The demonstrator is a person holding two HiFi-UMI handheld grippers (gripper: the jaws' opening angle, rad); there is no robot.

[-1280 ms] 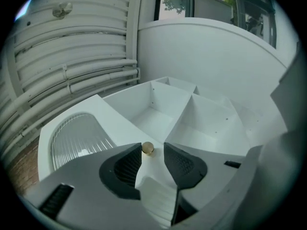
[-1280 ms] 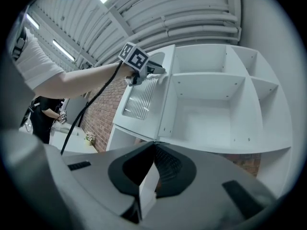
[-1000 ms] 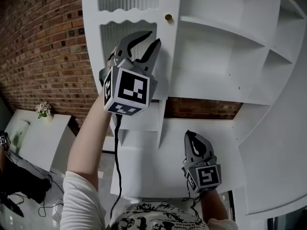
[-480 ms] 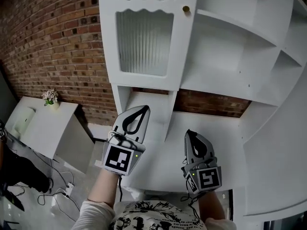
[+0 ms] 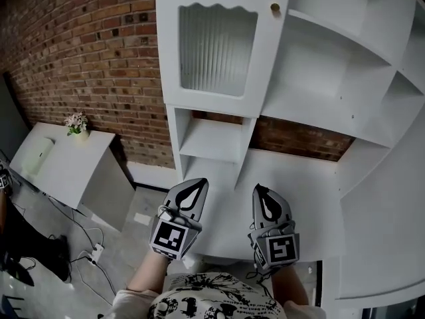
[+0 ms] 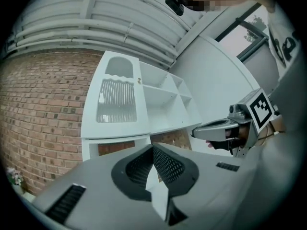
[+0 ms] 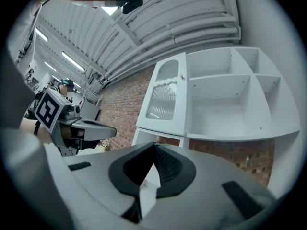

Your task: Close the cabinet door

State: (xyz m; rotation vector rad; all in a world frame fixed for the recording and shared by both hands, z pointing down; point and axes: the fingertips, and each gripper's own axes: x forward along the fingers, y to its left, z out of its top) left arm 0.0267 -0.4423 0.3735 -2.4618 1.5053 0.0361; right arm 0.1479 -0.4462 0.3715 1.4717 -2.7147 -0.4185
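The white cabinet door (image 5: 216, 48) with its ribbed glass pane and brass knob (image 5: 274, 8) lies flat against the cabinet front at the upper left. Both grippers hang low, well below the door and touching nothing. My left gripper (image 5: 198, 183) is shut and empty, its tips meeting (image 6: 153, 148). Beside it my right gripper (image 5: 259, 189) is also shut and empty (image 7: 154, 145). The left gripper view shows the door (image 6: 116, 102) ahead and the right gripper (image 6: 225, 128) alongside. From the right gripper view, the door (image 7: 165, 99) stands left of the open shelves.
Open white shelves (image 5: 332, 65) fill the right of the cabinet above a white desk top (image 5: 299, 178). A brick wall (image 5: 86, 58) runs behind. A low white side table (image 5: 60, 165) with a small flower pot (image 5: 77, 123) stands at left, cables (image 5: 86, 244) on the floor.
My left gripper has dropped from the cabinet door down to beside the right one, and its jaws have gone from open to shut. The right gripper has barely shifted.
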